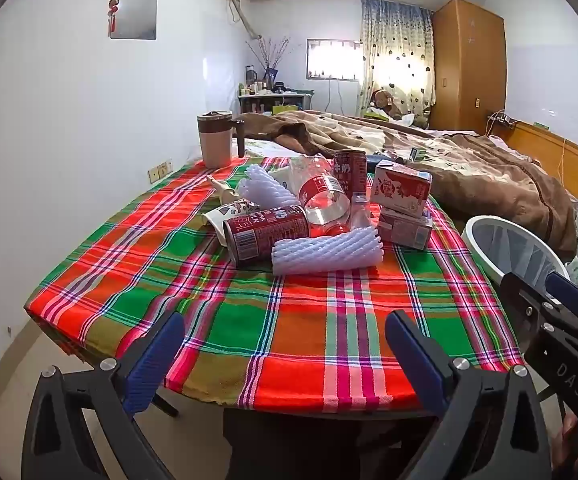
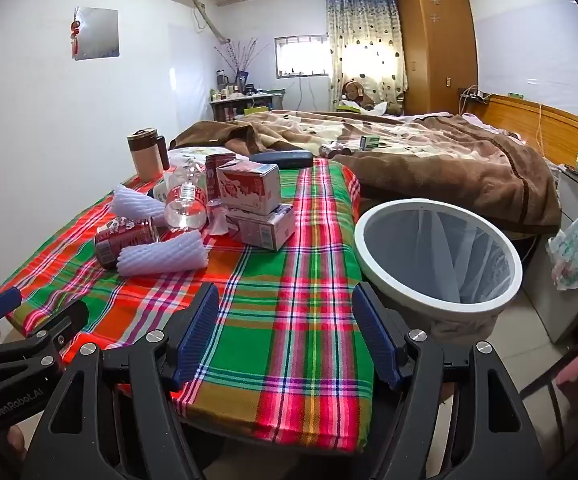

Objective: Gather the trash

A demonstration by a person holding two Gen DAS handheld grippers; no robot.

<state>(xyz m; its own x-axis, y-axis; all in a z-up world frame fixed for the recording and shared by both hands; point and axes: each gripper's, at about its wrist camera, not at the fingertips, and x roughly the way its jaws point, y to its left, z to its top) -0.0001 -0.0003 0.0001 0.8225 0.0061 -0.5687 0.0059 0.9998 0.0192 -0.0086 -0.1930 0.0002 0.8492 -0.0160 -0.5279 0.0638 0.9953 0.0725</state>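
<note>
A heap of trash lies at the far middle of the plaid-covered table (image 1: 289, 320). It holds a white foam net sleeve (image 1: 327, 250), a red can (image 1: 265, 232) on its side, a clear plastic bottle (image 1: 323, 200), an upright red can (image 1: 349, 170) and two milk cartons (image 1: 401, 188). In the right wrist view the same foam sleeve (image 2: 163, 256), cartons (image 2: 249, 186) and bottle (image 2: 185, 202) show at left. A white-rimmed bin (image 2: 437, 256) with a liner stands right of the table. My left gripper (image 1: 285, 340) and right gripper (image 2: 285, 320) hover open over the near edge, both empty.
A lidded mug (image 1: 215, 138) stands at the table's far left corner, a dark case (image 2: 283, 159) at its far edge. Behind lies a bed with a brown blanket (image 2: 429, 160). A plastic bag (image 2: 573, 256) hangs at the right. The white wall runs along the left.
</note>
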